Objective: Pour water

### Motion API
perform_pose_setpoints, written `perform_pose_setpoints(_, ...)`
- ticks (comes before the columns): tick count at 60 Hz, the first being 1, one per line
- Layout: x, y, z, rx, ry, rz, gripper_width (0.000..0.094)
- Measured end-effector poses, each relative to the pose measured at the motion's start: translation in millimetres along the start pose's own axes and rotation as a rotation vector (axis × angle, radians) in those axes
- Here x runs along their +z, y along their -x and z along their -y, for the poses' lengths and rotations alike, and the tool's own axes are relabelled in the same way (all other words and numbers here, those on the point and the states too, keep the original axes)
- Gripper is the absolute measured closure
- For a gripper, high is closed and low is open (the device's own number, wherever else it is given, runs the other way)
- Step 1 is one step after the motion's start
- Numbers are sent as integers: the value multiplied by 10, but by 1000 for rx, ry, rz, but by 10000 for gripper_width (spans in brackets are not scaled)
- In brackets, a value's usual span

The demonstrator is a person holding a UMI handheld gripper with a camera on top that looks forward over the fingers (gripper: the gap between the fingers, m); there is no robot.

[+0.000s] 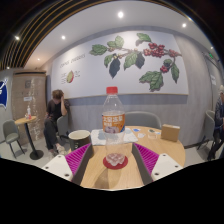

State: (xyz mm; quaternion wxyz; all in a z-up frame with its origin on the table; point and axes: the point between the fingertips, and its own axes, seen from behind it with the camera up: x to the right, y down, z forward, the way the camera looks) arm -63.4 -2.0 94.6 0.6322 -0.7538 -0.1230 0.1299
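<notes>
A clear plastic water bottle (114, 112) with a red cap and a red-and-white label stands upright on the wooden table (100, 172), just beyond my fingertips. A small clear glass (116, 159) sits on a round red coaster (107, 165) between my fingers, with a gap on each side. My gripper (113, 148) is open wide and holds nothing. Its magenta pads (79, 158) flank the coaster left and right.
A white cup (79, 135) stands left of the bottle, with white paper (99, 136) behind the bottle's base. A small cardboard box (170, 132) sits at the table's far right. A person (56, 108) sits at the far left near a small round table (28, 122).
</notes>
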Motion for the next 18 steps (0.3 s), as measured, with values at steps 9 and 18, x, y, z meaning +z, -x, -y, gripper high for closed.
perform_pose_setpoints(9, -676, -93, -164, 30, 42, 52, 87)
perform_pose_setpoints(18, -958, -165, -282, 55, 43, 63, 85)
